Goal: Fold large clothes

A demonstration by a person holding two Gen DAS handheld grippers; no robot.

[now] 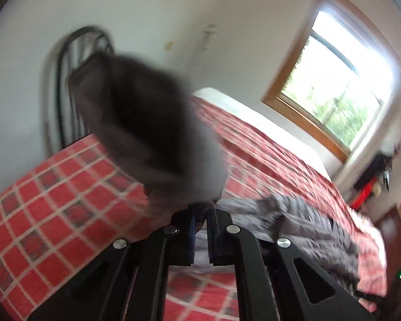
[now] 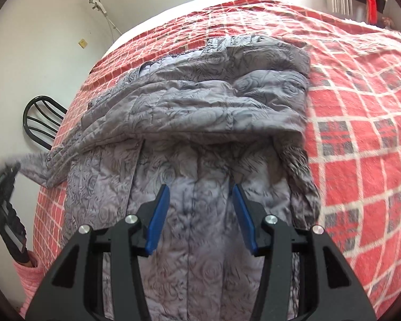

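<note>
Right tongs (image 2: 201, 218) sit nearest in the right wrist view, blue pads (image 2: 157, 220) spread wide w/ nothing between, hovering over the near end of the grey rose-print garment (image 2: 200, 123). Garment lies on the bed, across its red checked bedspread (image 2: 361, 123), partly folded: upper part doubled over into a thick crosswise band, lower part running toward me under my right tongs. Furry trim (image 2: 298, 160) shows at its right edge.

Left tongs (image 1: 200, 234) are pressed together on a piece of that garment; in the left wrist view the pinched cloth (image 1: 152, 123) stands up blurred & dark right in front of the lens. From the right cam, my left tongs (image 2: 5, 179) are at the bed's left edge, a sleeve-like strip stretched to them.

Further back: black metal chair (image 2: 41, 120) by the wall, then window (image 1: 339, 80).
</note>
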